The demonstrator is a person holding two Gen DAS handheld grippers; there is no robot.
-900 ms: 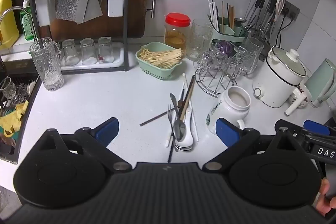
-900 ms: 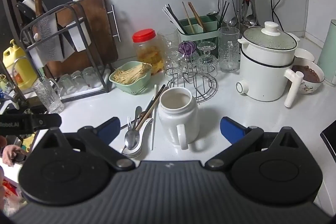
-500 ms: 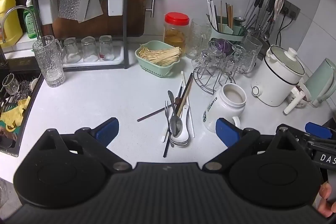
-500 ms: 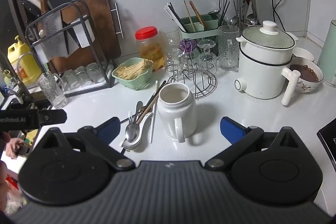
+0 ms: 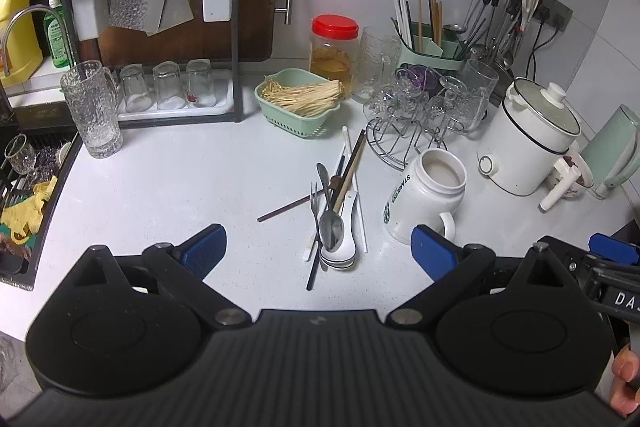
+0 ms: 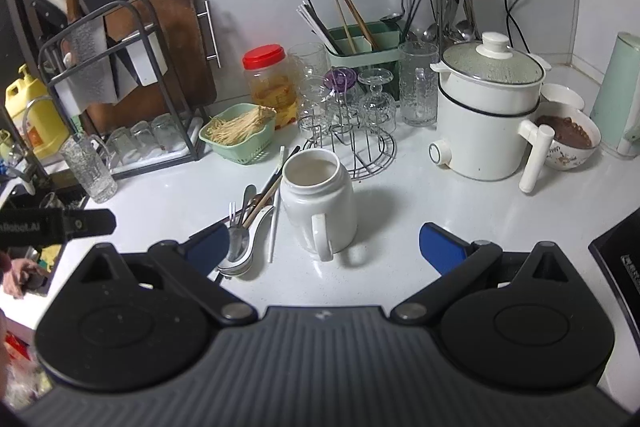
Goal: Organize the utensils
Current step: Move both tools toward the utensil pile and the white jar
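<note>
Utensil pile point(image 5: 334, 215) loose on white counter point(image 5: 168, 187), just left of white Starbucks mug point(image 5: 426, 201). My left gripper point(image 5: 318, 247) fingers spread wide, nothing held, above pile. My right gripper point(image 6: 324, 241) likewise wide, empty, near mug handle. Green utensil caddy point(image 6: 362, 47) at back wall.

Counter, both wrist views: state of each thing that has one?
Left gripper: jaws wide open, nothing between them.
Right gripper: jaws wide open, nothing gripped.
White ceramic handled mug: upright, looks empty.
Loose pile of utensils: lying flat on the counter, unsorted.
Red-lidded plastic jar: lid on.
White electric pot: lid on.
Green utensil caddy: upright, holding chopsticks.
Three small glasses in rack: upside down.
</note>
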